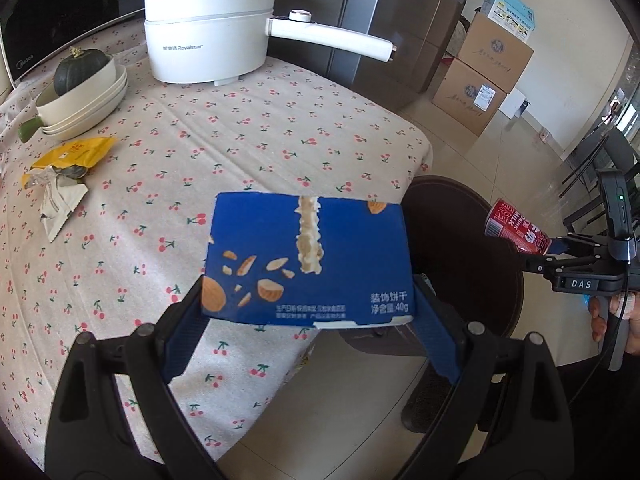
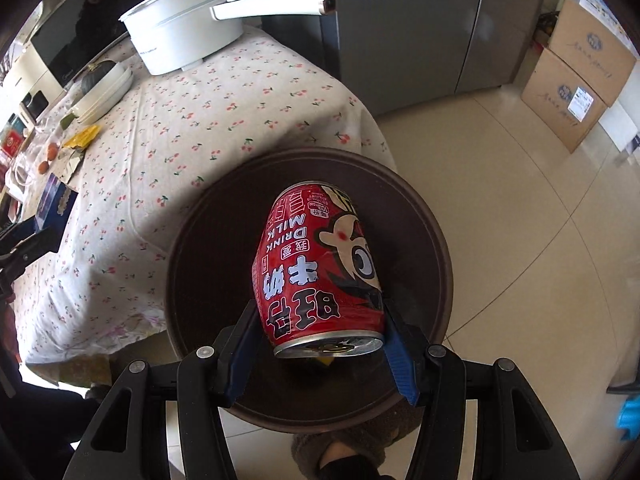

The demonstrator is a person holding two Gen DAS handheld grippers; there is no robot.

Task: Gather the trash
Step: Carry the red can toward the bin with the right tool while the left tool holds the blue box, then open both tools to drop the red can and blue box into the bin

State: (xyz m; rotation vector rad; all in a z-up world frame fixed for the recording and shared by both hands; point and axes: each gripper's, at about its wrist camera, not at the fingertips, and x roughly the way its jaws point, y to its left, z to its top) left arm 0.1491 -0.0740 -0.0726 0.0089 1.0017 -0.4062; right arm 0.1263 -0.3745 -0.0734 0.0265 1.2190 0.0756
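My left gripper [image 1: 308, 304] is shut on a blue biscuit box [image 1: 308, 260] and holds it above the table's front edge, next to the dark round trash bin [image 1: 460, 216]. My right gripper [image 2: 320, 328] is shut on a red milk drink can [image 2: 320, 272], held over the open mouth of the bin [image 2: 216, 264]. The can [image 1: 516, 228] and the right gripper also show at the right of the left wrist view. A yellow wrapper [image 1: 76, 152] and a torn silver wrapper [image 1: 60, 200] lie on the table at the left.
A table with a cherry-print cloth [image 1: 240, 128] carries a white electric pot [image 1: 208, 32] and stacked bowls with a green squash [image 1: 80, 96]. A steel fridge [image 2: 420, 28] and cardboard boxes [image 1: 480, 76] stand behind on a tiled floor.
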